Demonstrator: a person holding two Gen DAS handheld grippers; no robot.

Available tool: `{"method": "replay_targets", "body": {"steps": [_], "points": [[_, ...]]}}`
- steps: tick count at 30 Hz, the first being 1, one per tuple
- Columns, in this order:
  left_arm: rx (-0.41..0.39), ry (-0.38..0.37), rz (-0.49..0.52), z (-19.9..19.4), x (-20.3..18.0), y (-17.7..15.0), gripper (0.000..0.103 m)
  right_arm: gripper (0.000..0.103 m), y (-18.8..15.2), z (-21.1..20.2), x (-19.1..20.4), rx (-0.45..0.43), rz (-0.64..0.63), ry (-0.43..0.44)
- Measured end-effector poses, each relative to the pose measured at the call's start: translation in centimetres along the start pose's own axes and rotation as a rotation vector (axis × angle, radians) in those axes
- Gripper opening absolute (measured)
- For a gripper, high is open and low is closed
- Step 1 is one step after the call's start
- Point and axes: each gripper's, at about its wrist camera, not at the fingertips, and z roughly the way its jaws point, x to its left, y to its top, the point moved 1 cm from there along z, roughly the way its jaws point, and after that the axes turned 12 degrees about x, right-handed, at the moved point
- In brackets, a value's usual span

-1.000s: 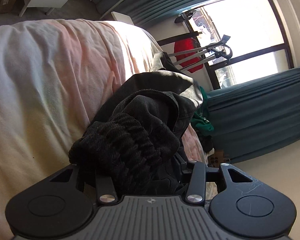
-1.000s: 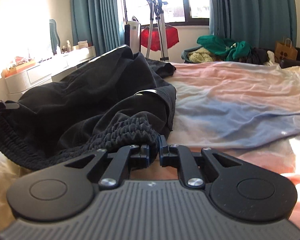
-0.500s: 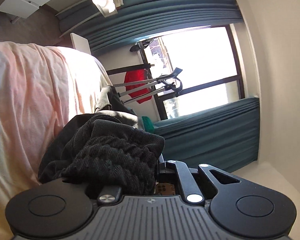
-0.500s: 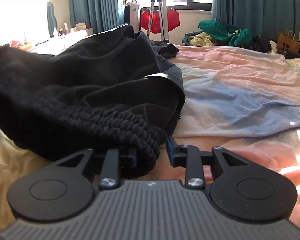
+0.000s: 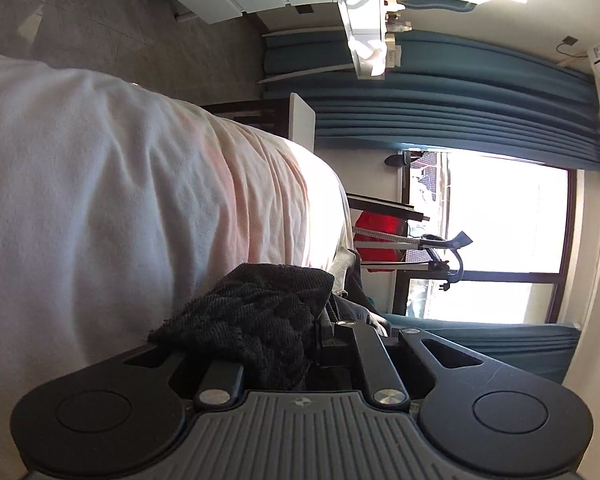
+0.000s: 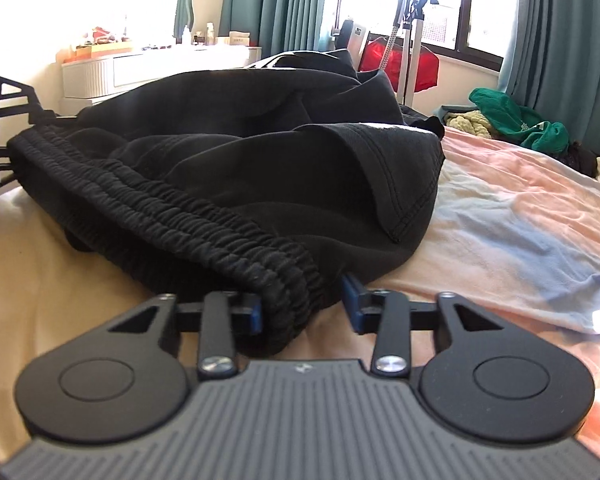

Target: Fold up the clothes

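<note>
Black trousers (image 6: 260,152) lie in a loose heap on the bed (image 6: 520,200), their ribbed elastic waistband (image 6: 204,220) stretched across its near edge from one gripper to the other, so the fold looks barely begun. The left gripper (image 5: 320,336) is clamped on one end of that waistband, which bunches over its left finger; its jaws are easing open a little but the cloth is pinched between them. The right gripper (image 6: 302,304) has the other end of the band between its blue pads (image 6: 255,314): the left pad touches the cloth, the right one stands clear with a gap, and the jaws are closing, so this end is not yet gripped. The legs are rumpled and doubled over one another, with a hem flap (image 6: 400,184) turned up on top; nothing is smoothed or squared. Left to do, by my reading: secure both corners, spread the garment flat, then fold it. More clothes (image 6: 516,120) wait in a pile at the far side of the bed
</note>
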Motion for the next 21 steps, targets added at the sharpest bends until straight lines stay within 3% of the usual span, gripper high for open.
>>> {"method": "replay_targets", "body": {"steps": [5,10,14,18,19,20,21], "points": [[0.012,0.028,0.010,-0.7,-1.1,-0.7,0.043,0.015,0.2,-1.0,-0.3,-0.028,0.022,-0.009],[0.040,0.054,-0.063,-1.3,-1.2,-1.9,0.050,0.014,0.4,-2.4,-0.9,-0.064,0.071,-0.002],[0.070,0.150,-0.052,-0.6,-1.3,-2.7,0.052,0.013,0.1,-2.5,-1.2,-0.055,0.082,-0.010],[0.076,0.147,-0.034,0.5,-1.9,-3.3,0.052,0.013,0.1,-2.4,-1.5,-0.055,0.091,-0.010],[0.070,0.151,-0.014,0.6,-2.2,-3.4,0.046,0.013,0.2,-2.5,-1.5,-0.059,0.093,-0.009],[0.064,0.155,0.005,0.8,-2.5,-3.5,0.028,0.013,0.2,-2.6,-1.6,-0.064,0.095,-0.009],[0.057,0.160,0.028,1.0,-2.8,-3.5,0.018,0.013,0.2,-2.7,-1.7,-0.064,0.100,-0.002]]}}
